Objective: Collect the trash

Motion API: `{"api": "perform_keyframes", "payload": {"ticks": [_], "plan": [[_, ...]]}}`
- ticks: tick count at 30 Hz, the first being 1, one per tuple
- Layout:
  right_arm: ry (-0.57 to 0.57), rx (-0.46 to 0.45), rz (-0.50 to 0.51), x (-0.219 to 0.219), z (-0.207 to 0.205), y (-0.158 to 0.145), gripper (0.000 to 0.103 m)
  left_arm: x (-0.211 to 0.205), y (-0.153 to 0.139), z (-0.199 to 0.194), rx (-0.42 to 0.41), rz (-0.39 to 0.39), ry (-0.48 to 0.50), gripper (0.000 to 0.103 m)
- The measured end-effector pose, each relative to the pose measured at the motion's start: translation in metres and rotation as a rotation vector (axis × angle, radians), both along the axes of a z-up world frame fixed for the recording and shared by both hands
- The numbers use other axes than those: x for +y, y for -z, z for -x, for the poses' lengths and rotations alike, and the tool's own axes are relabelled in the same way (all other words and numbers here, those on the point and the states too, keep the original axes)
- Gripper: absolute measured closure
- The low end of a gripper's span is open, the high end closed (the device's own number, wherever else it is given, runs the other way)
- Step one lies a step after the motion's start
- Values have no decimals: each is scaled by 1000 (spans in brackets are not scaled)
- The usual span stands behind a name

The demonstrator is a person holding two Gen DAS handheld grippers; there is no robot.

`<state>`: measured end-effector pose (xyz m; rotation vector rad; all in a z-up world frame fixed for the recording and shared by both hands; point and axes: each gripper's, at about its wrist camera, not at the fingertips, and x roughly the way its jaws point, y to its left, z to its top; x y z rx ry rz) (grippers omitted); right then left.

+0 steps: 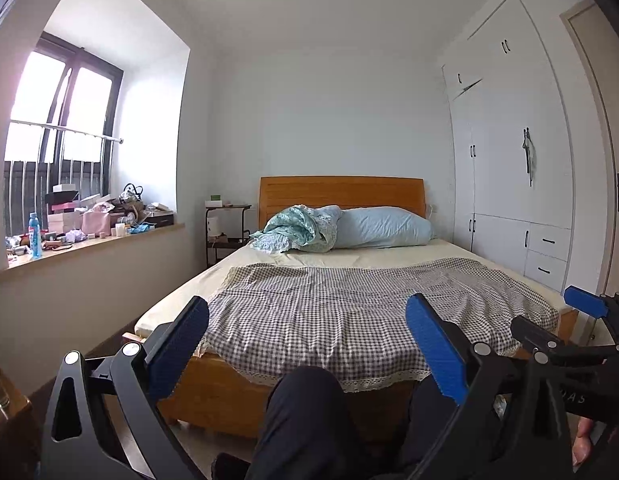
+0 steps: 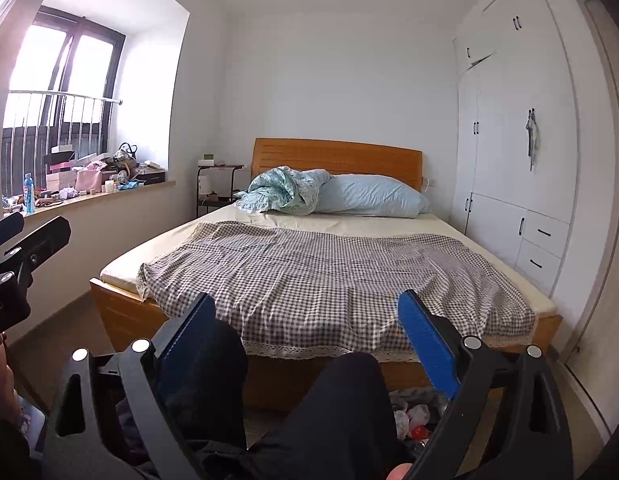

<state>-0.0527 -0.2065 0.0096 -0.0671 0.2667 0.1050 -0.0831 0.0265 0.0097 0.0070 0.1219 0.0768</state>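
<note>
My left gripper (image 1: pixel 307 312) is open, its blue-padded fingers spread wide with nothing between them, held above a person's dark-trousered legs (image 1: pixel 305 412) and facing the bed. My right gripper (image 2: pixel 305 308) is open too and holds nothing. It also shows at the right edge of the left wrist view as the right gripper (image 1: pixel 585 304). The left gripper (image 2: pixel 25 236) appears at the left edge of the right wrist view. A heap of crumpled wrappers and trash (image 2: pixel 413 416) lies on the floor at the bed's foot, below my right gripper. A blue bottle (image 1: pixel 34 236) and crumpled white paper (image 1: pixel 75 236) sit on the window sill.
A wooden bed (image 1: pixel 225 392) with a checked blanket (image 1: pixel 349 304), a blue pillow (image 1: pixel 385 226) and a bunched floral cover fills the middle. The sill (image 1: pixel 89 246) at left is crowded with boxes and bags. A black bedside rack (image 1: pixel 225 232) stands beside the headboard. White wardrobes (image 1: pixel 509 160) line the right wall.
</note>
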Motion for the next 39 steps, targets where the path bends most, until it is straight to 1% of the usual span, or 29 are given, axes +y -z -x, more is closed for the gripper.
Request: {"api": "perform_keyframes", "payload": {"ticks": [8,13,23,33,39], "plan": [[-19,0,-28,0,1,1,14,1,-2,-1,3,-2,3,7],[4,-15,-14,2,3,0,14,-1,-1,-1,2,-4,3,7],[18,-9,-11,1,1,-1,14,2,1,-3,15,5,7,7],[18,9,-19,0,-2,1,14,4,2,-5,16,3,12,7],[0,-10,-23,3,1,2,14,5,3,-5,14,0,18,7]]}}
